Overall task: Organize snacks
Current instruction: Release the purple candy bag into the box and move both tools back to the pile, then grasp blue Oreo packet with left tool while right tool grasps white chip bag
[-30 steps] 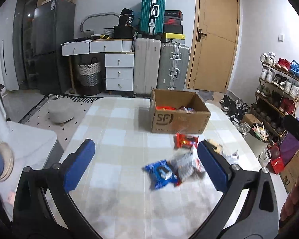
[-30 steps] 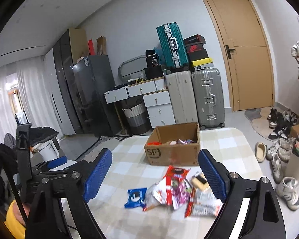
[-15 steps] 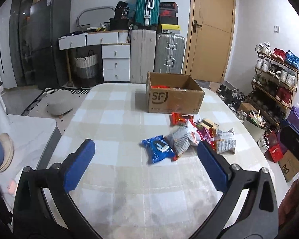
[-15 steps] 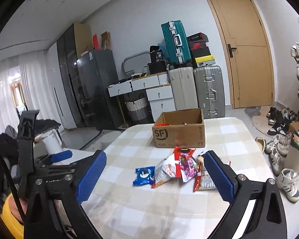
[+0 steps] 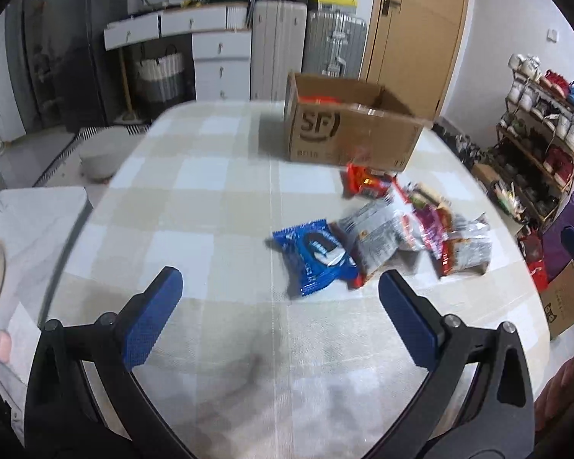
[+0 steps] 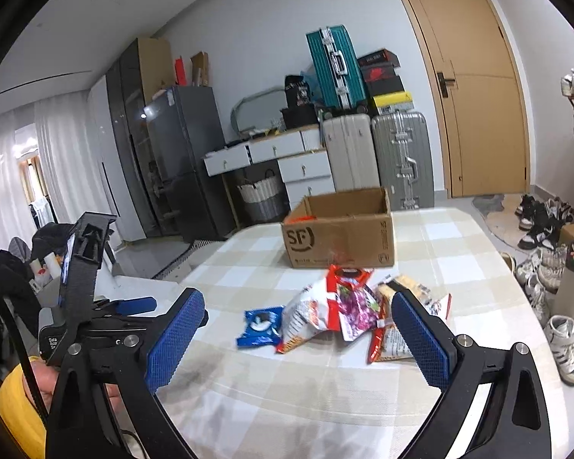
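I am logging a cardboard box point(image 6: 338, 235) printed "SF" standing on the checked table point(image 5: 210, 176); snack packets point(image 5: 386, 229), one a blue Oreo packet point(image 5: 317, 256), are lying just before it. I am holding left gripper point(image 5: 279, 298) and right gripper point(image 6: 298, 329) jaws apart, empty, the right's having just been widening.

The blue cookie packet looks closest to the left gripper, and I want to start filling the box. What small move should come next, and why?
Probably ease the left gripper forward and down onto the blue cookie packet. Its jaws stand open and empty, and the packet lies flat at the near edge of the snack pile, apart enough to pinch alone. The cardboard box waits open behind.
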Action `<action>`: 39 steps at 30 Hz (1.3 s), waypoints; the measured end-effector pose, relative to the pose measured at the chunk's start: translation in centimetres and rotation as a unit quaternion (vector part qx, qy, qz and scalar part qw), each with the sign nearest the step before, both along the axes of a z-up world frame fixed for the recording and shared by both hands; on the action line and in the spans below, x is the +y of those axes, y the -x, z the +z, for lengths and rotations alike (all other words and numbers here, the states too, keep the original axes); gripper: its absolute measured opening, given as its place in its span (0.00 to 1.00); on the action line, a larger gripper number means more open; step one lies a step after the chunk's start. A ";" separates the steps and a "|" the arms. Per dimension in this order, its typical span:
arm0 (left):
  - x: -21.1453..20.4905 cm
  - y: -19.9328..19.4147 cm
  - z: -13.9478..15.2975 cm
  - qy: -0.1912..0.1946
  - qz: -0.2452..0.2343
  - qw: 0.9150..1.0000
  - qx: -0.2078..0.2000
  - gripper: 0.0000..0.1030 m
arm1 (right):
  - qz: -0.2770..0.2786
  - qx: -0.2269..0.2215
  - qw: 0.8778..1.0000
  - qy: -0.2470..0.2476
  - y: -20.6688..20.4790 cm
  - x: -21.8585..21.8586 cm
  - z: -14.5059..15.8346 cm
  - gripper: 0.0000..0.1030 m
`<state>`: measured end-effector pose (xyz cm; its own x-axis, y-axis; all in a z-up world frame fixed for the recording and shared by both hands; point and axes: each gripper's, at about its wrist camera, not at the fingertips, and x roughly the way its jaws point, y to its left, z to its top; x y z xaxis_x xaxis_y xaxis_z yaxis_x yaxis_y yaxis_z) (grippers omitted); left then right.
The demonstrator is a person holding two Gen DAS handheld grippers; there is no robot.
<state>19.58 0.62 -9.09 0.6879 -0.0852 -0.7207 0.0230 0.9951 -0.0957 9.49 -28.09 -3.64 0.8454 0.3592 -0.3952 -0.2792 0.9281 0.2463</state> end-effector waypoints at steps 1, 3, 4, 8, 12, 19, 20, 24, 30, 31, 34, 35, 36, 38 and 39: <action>0.0 -0.8 -0.6 0.003 -0.001 1.000 0.008 0.99 | 0.003 0.004 1.000 -0.004 -0.5 -0.2 -0.4 0.97; -0.2 -2.5 -2.0 0.009 -0.004 0.999 0.031 0.99 | 0.009 0.021 1.000 -0.010 -1.8 -0.4 -1.4 0.97; -0.3 -3.3 -2.7 0.012 -0.005 0.999 0.040 0.99 | 0.012 0.029 0.999 -0.011 -2.3 -0.5 -1.8 0.97; -0.8 -6.7 -5.0 0.018 -0.001 0.997 0.074 0.99 | 0.023 0.049 0.998 -0.011 -4.1 -0.8 -3.1 0.97; -1.6 -9.4 -6.7 0.013 -0.003 0.995 0.098 0.99 | 0.020 0.058 0.998 -0.006 -5.7 -0.8 -4.1 0.97; -2.2 -12.5 -8.6 0.019 -0.003 0.993 0.120 0.98 | 0.031 0.079 0.996 -0.011 -7.6 -0.6 -5.5 0.97; -2.2 -12.7 -8.8 0.023 -0.005 0.992 0.123 0.96 | 0.032 0.082 0.996 -0.012 -7.9 -0.6 -5.8 0.97; -2.3 -12.9 -9.0 0.040 -0.028 0.992 0.120 0.67 | 0.036 0.092 0.995 -0.009 -8.4 -0.2 -6.4 0.97; -0.8 -12.1 -8.6 0.067 -0.047 0.990 0.113 0.40 | 0.036 0.106 0.994 0.001 -9.0 0.6 -7.0 0.97; -0.4 -12.0 -8.5 0.072 -0.047 0.990 0.111 0.40 | 0.036 0.107 0.994 0.004 -9.0 0.8 -7.1 0.97; 0.6 -10.9 -8.1 0.079 -0.043 0.991 0.102 0.40 | 0.035 0.113 0.993 0.012 -9.6 1.4 -7.1 0.97; 0.9 -10.7 -8.0 0.084 -0.044 0.990 0.101 0.40 | 0.035 0.115 0.993 0.016 -9.9 1.7 -7.0 0.97; 1.3 -10.4 -7.8 0.090 -0.043 0.990 0.097 0.40 | 0.034 0.115 0.992 0.024 -10.4 2.1 -7.0 0.97; 2.1 -9.9 -7.5 0.095 -0.039 0.990 0.092 0.40 | 0.035 0.119 0.992 0.036 -11.0 2.8 -6.9 0.97; 2.6 -9.6 -7.3 0.099 -0.038 0.990 0.089 0.40 | 0.036 0.120 0.991 0.041 -11.4 3.2 -6.9 0.97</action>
